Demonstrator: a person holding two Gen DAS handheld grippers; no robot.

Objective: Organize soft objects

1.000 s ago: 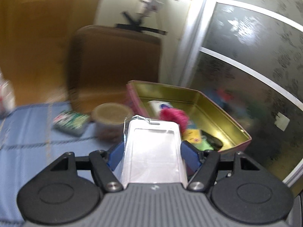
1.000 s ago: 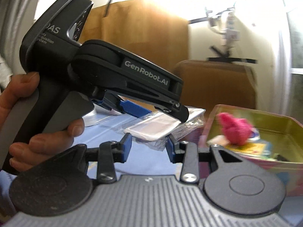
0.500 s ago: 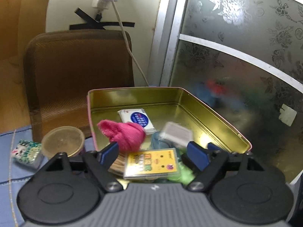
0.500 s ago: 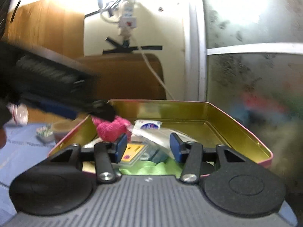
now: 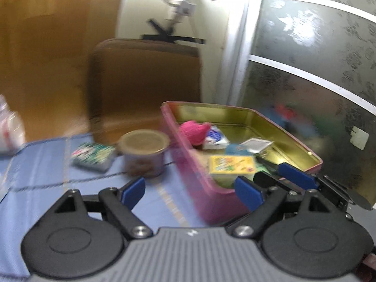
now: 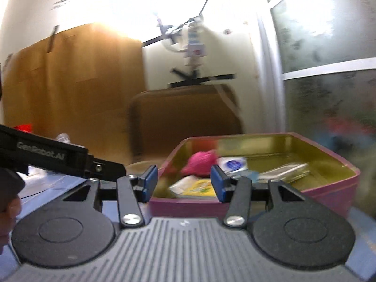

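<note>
A pink tin (image 5: 202,188) with a gold inside stands on the blue cloth. In it lie a pink woolly ball (image 5: 193,130), a white tissue pack (image 5: 215,137), a yellow card pack (image 5: 231,165) and a clear plastic sleeve (image 5: 256,144). My left gripper (image 5: 190,192) hangs in front of the tin's left wall, jaws opening, nothing between them. My right gripper (image 6: 184,183) is open and empty at the tin's (image 6: 329,192) near wall, with the sleeve (image 6: 284,171) beyond it to the right. The left gripper's black body (image 6: 58,157) shows at left.
Left of the tin stand a plastic cup with a brown lid (image 5: 143,141) and a green patterned pack (image 5: 94,156). A brown chair back (image 5: 145,82) rises behind them. A frosted glass door (image 5: 317,82) closes off the right side.
The left gripper opened and let go of the clear sleeve, which now lies in the tin. It then drew back to the left. The right gripper opened wider and shifted toward the tin.
</note>
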